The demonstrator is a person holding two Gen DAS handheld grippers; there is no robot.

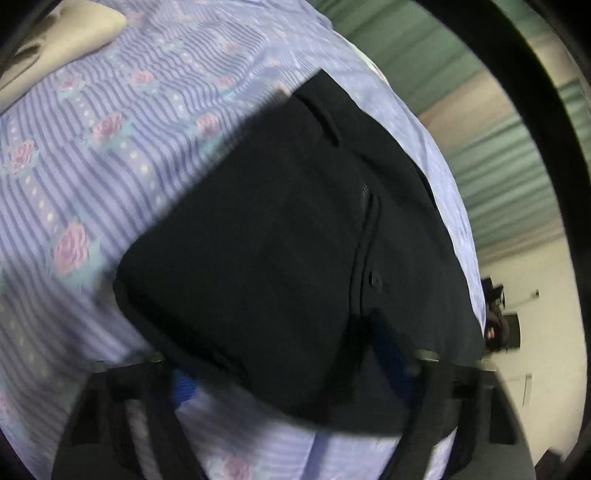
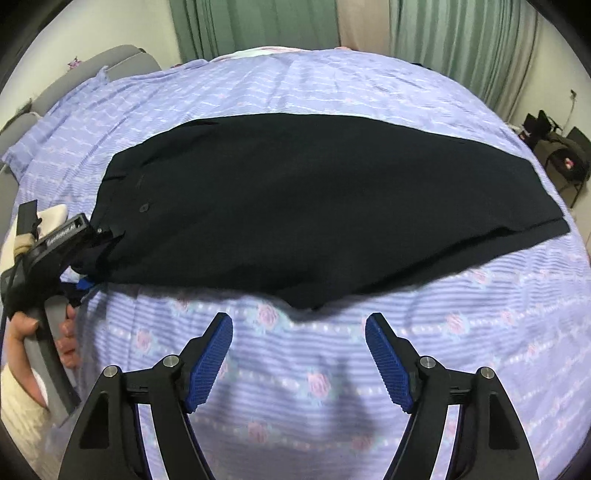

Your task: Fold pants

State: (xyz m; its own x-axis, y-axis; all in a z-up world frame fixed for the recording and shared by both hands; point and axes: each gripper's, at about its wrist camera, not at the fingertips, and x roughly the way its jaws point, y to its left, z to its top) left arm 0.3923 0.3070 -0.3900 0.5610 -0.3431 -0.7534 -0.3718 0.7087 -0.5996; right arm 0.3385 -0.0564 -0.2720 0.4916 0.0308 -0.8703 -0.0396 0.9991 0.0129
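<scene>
Black pants (image 2: 314, 206) lie flat across the bed, folded lengthwise, with the waist and its button (image 2: 144, 207) on the left and the leg ends on the right. My left gripper (image 2: 99, 254) is at the waist's near corner. In the left wrist view the waist end (image 1: 258, 240) lies between the blue pads (image 1: 184, 384), which stand apart and do not visibly squeeze it; the left gripper (image 1: 288, 354) reads as open. My right gripper (image 2: 299, 321) hovers open over bare sheet, just short of the pants' near edge, with nothing between its fingers.
The pants rest on a lilac striped bedsheet (image 2: 332, 369) with pink roses. A cream pillow (image 1: 74, 33) lies past the waist. A hand (image 2: 22, 332) in a cream sleeve holds the left gripper. Green curtains (image 2: 461, 40) hang behind the bed, and a chair with bags (image 2: 561, 155) stands at the right.
</scene>
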